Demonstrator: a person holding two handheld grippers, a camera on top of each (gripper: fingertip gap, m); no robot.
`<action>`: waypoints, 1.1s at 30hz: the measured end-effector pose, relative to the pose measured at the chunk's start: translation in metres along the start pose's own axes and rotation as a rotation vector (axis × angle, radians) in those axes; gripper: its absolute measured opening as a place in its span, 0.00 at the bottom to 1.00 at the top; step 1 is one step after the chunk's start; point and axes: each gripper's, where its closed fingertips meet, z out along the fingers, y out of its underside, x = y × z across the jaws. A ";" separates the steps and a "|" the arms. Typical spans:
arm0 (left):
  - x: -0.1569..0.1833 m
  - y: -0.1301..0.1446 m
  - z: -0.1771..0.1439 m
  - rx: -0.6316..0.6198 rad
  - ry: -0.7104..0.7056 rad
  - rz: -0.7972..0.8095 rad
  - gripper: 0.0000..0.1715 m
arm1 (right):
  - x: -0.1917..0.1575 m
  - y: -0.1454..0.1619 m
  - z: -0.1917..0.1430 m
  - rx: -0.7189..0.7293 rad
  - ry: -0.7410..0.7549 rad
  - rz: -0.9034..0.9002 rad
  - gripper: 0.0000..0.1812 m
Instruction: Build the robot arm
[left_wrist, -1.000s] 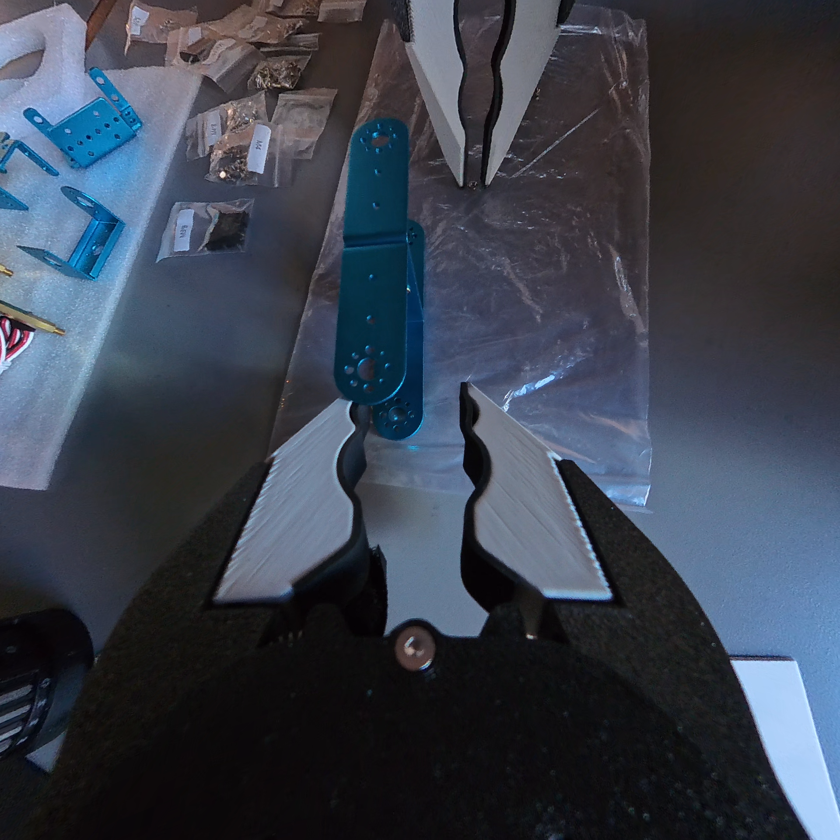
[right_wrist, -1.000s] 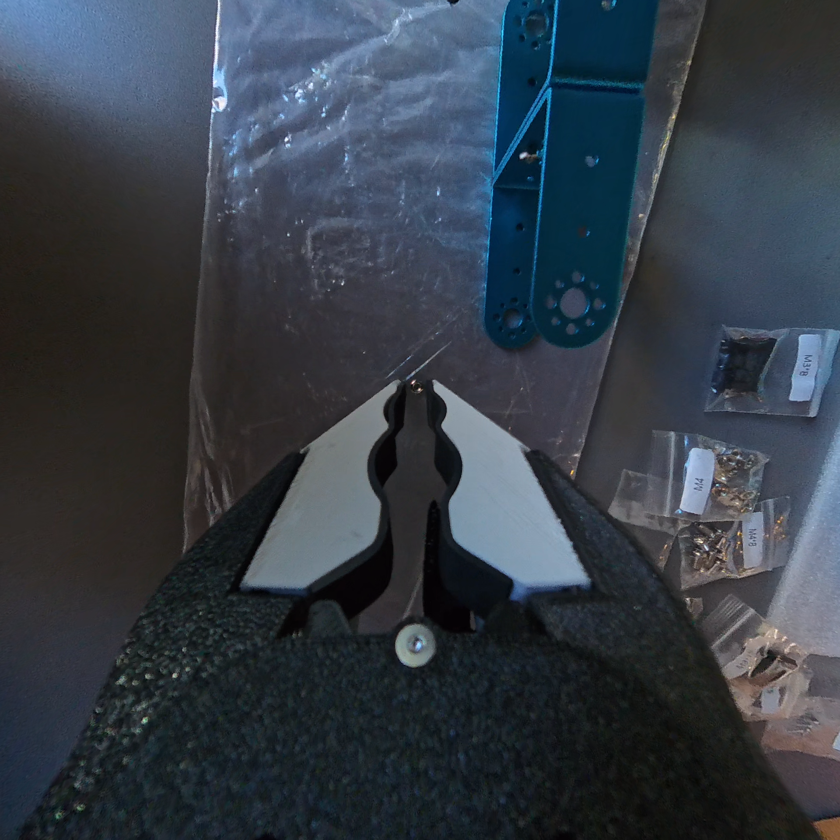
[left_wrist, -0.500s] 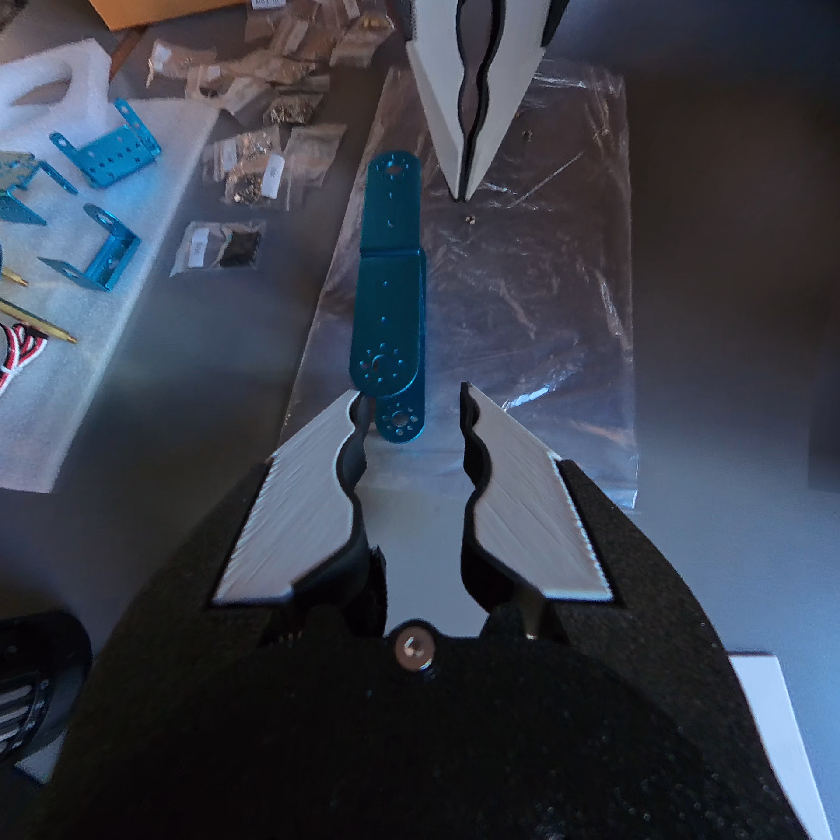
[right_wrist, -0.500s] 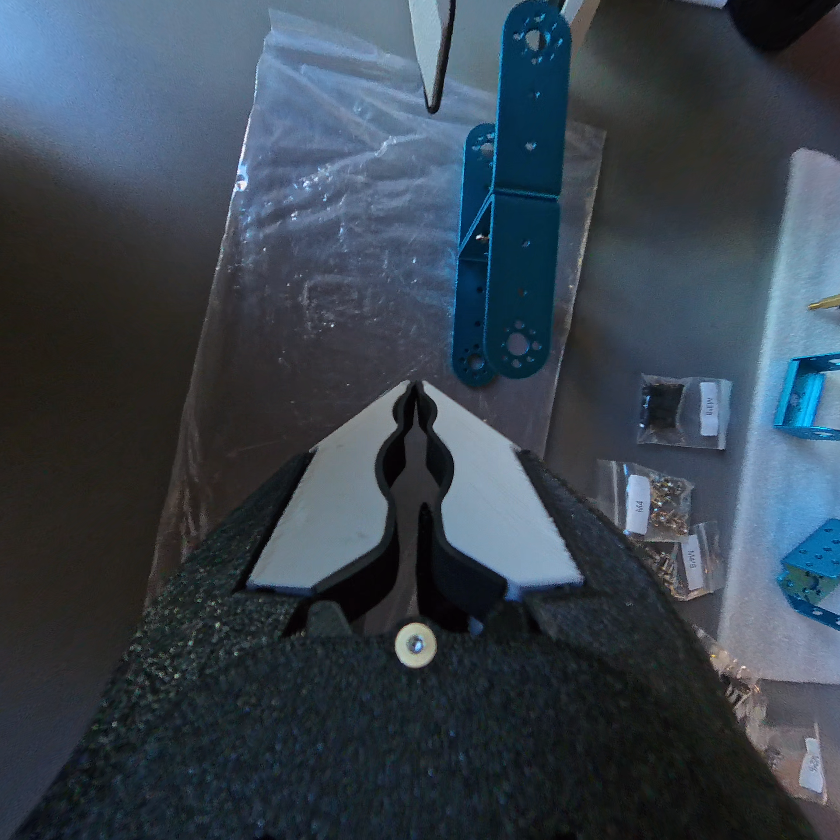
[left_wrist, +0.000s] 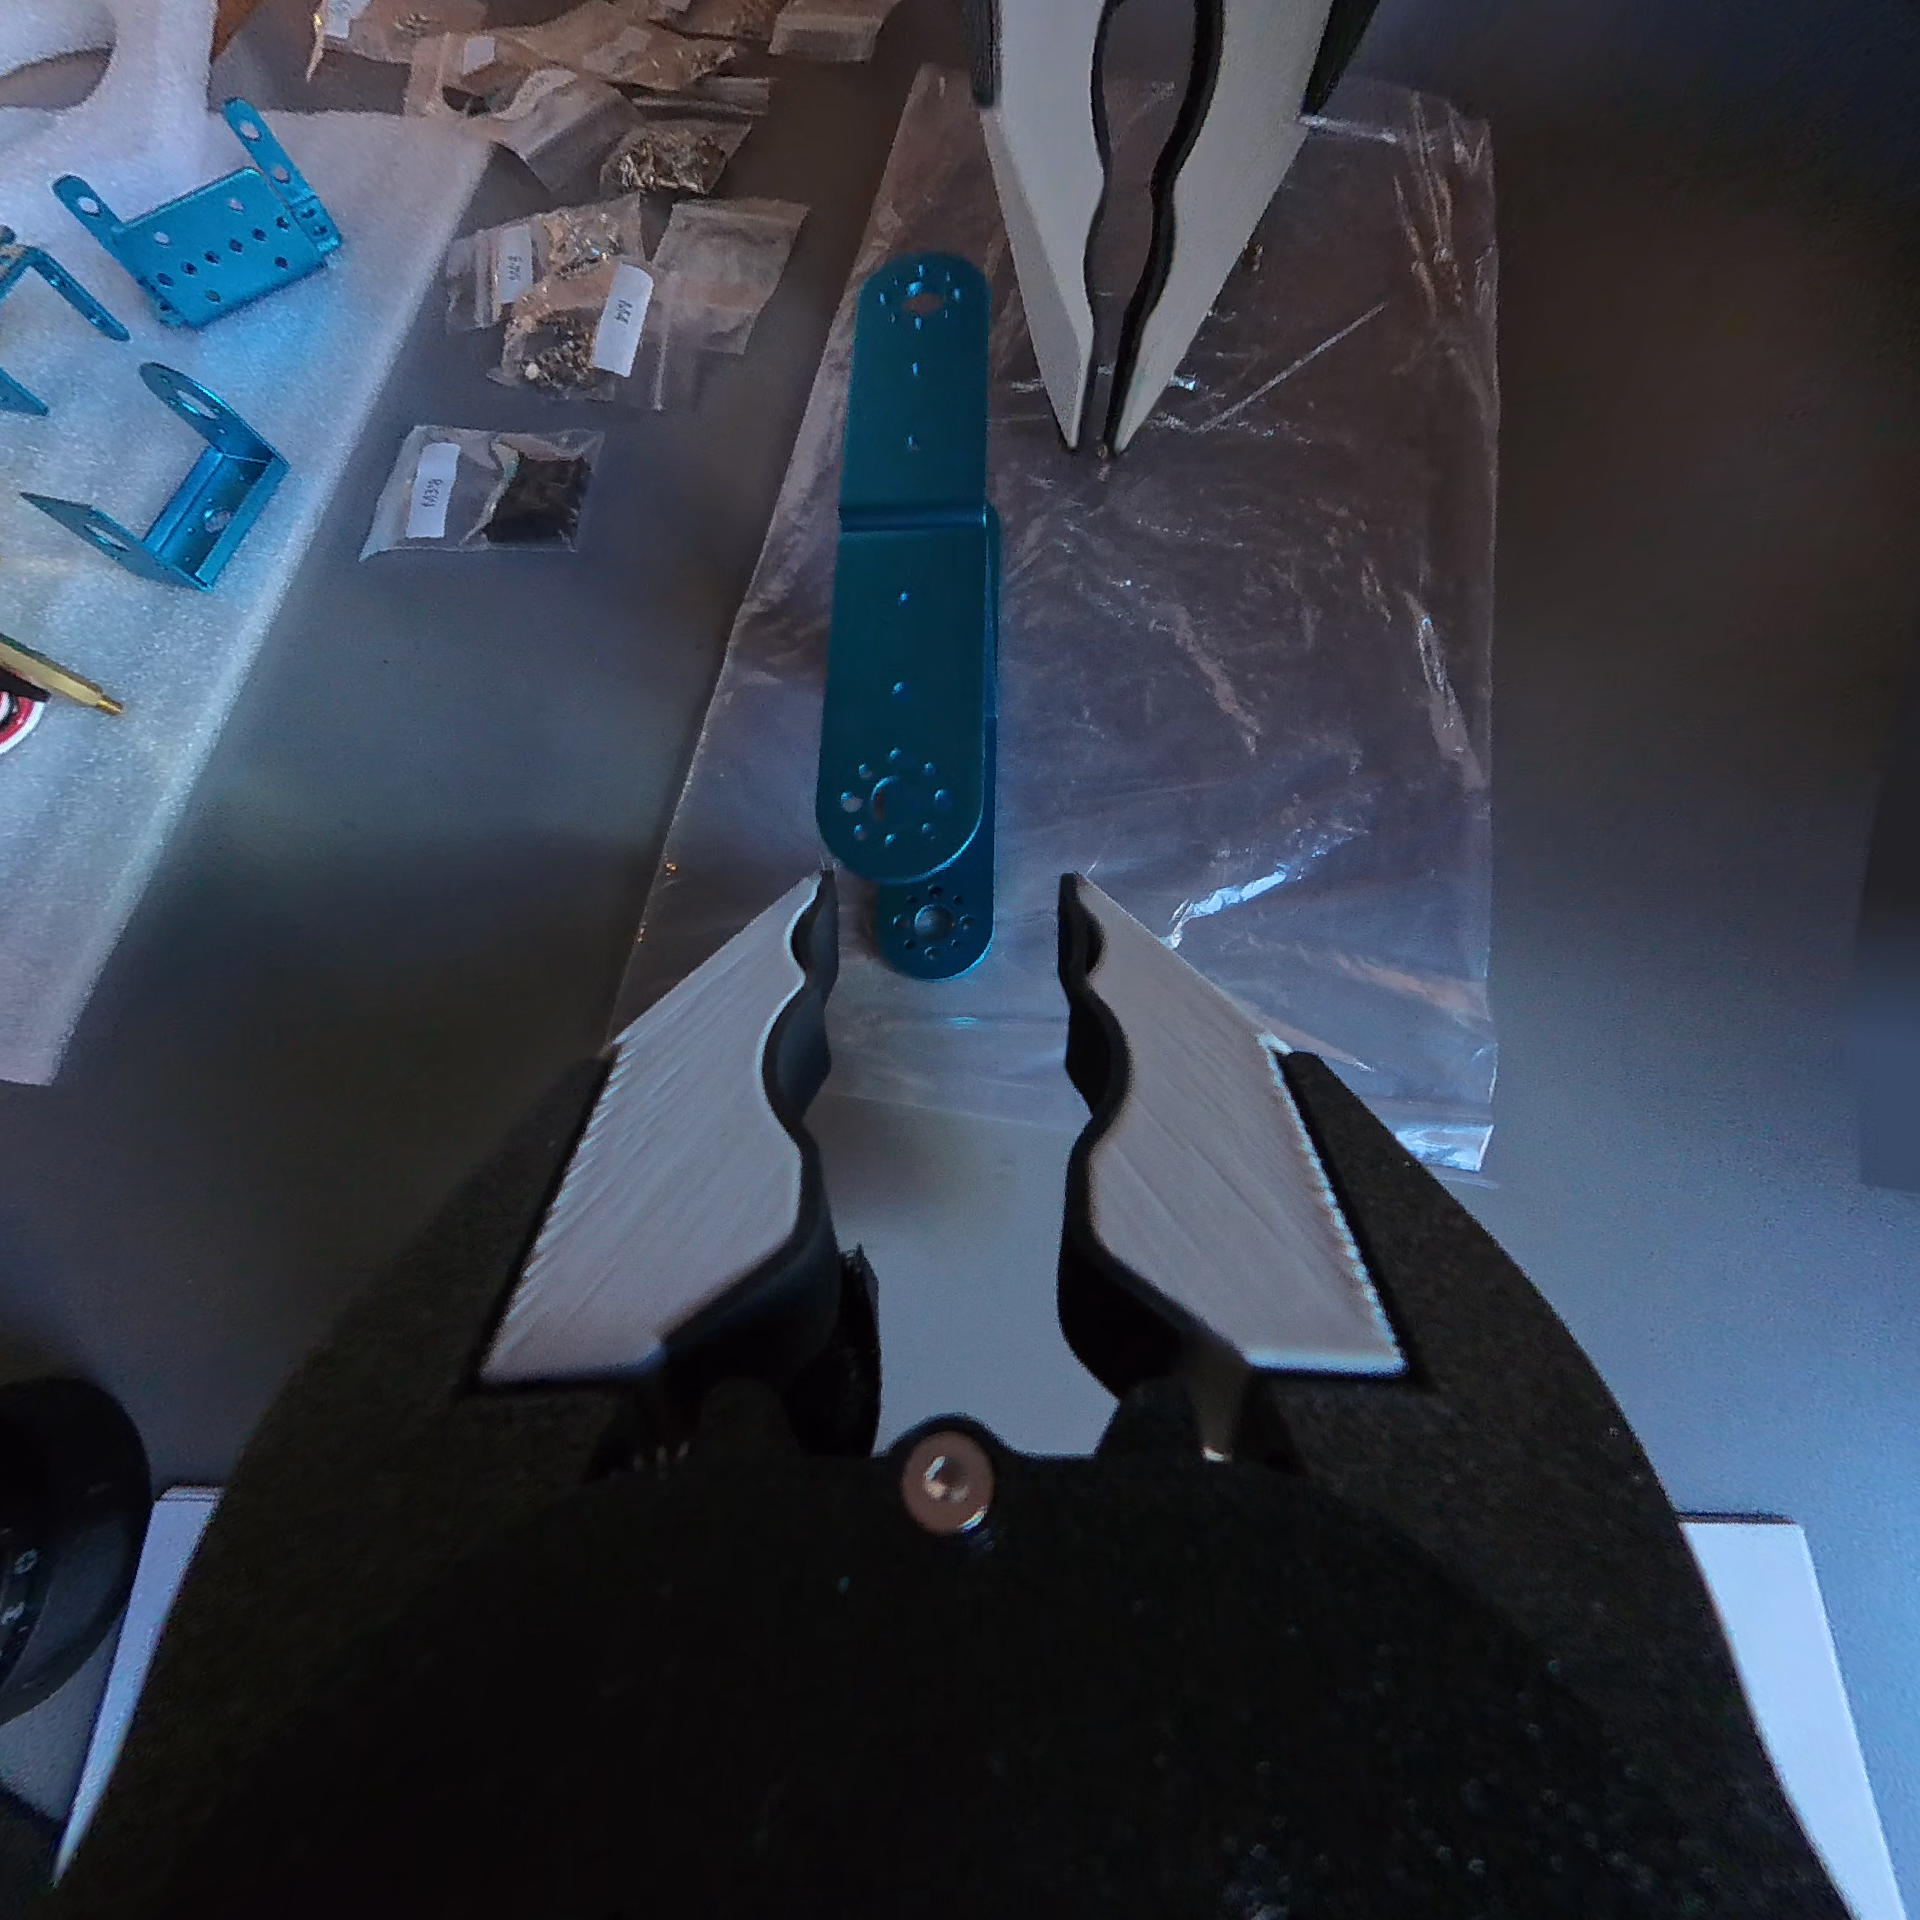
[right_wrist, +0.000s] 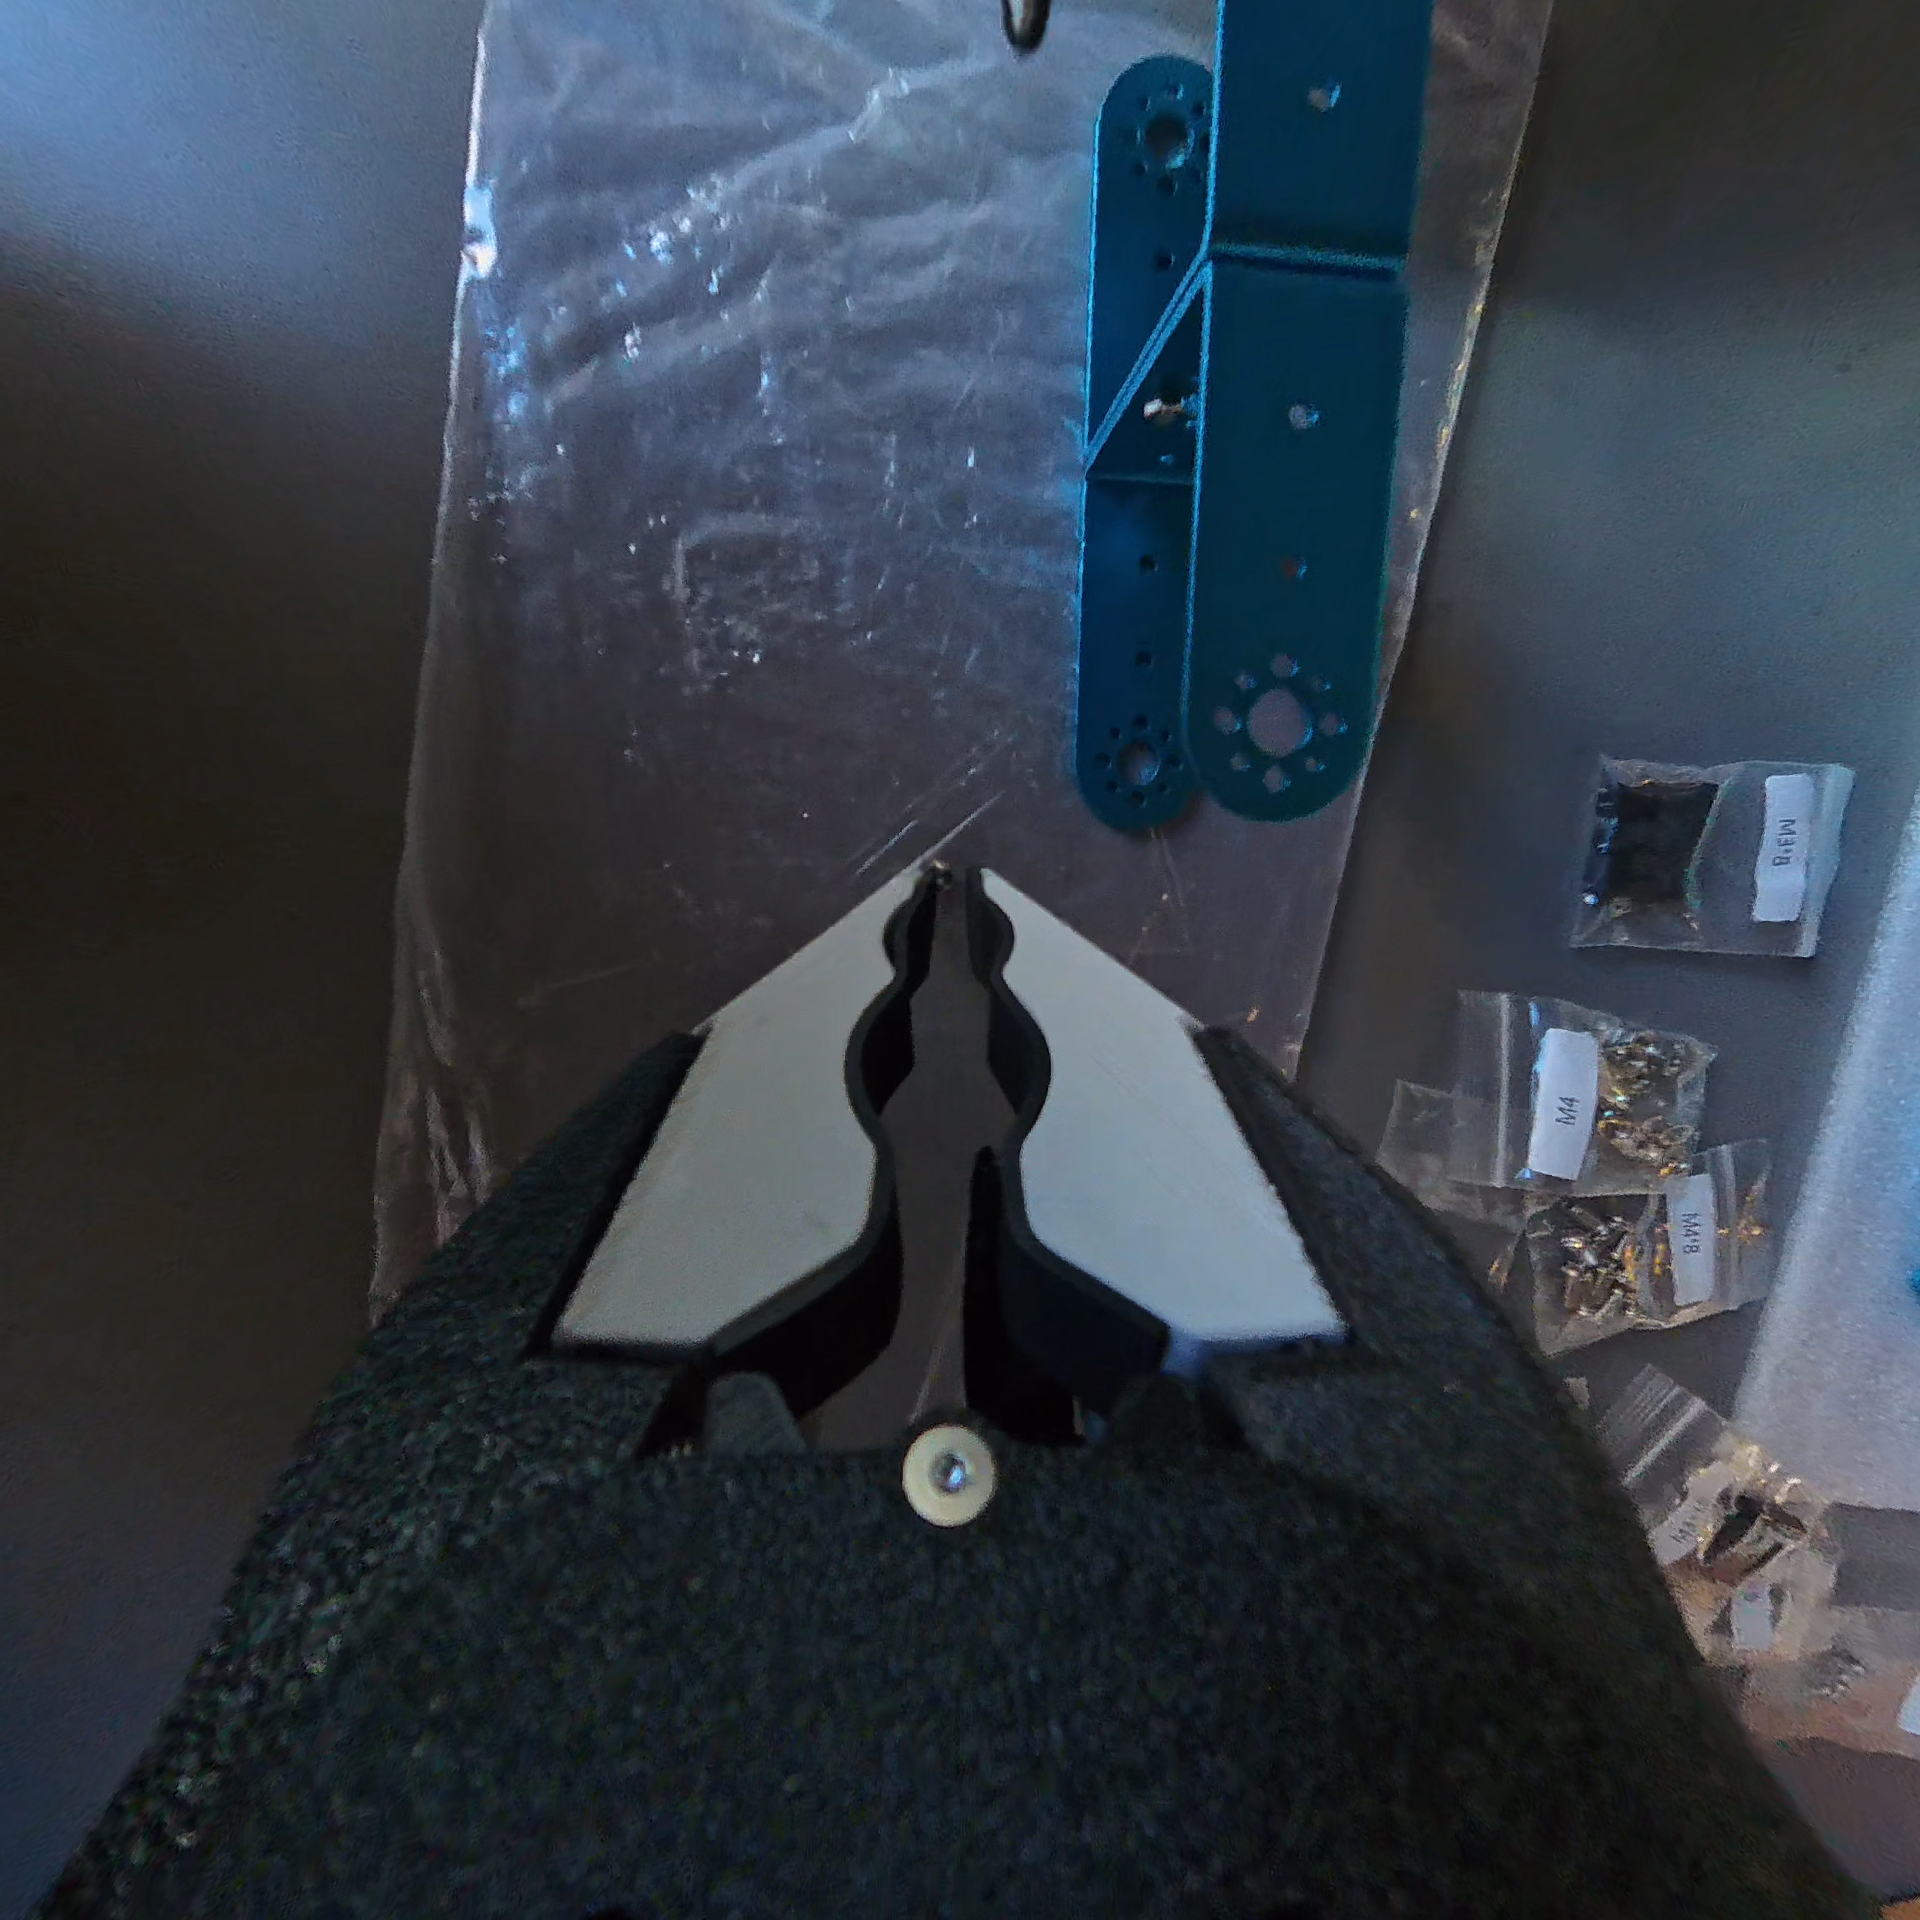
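Blue metal bracket (left_wrist: 906, 665), two overlapping perforated arms, lies on a clear plastic bag (left_wrist: 1247, 665), its far end cut off in the right wrist view. Left gripper (left_wrist: 943, 891): fingers apart just before the bracket. Right gripper (right_wrist: 951, 875): fingertips pinched on a tiny screw (right_wrist: 940, 871), barely discernible. Labelled hardware packets (right_wrist: 1714, 857) lie beside.

The left black gripper with white ridged fingers (left_wrist: 943, 904) hangs low with jaws spread wide, while the matching right gripper (right_wrist: 948, 875) faces it, tips pinched nearly together.
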 end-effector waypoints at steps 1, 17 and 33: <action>0.001 -0.001 -0.001 0.007 0.008 -0.010 0.24 | -0.001 -0.001 0.000 -0.005 -0.016 0.007 0.02; -0.008 -0.029 -0.015 0.170 -0.033 -0.047 0.24 | 0.004 -0.001 -0.001 -0.080 -0.062 -0.051 0.01; -0.013 -0.030 -0.017 0.140 -0.289 0.317 0.23 | 0.018 -0.019 -0.035 0.444 0.086 0.679 0.01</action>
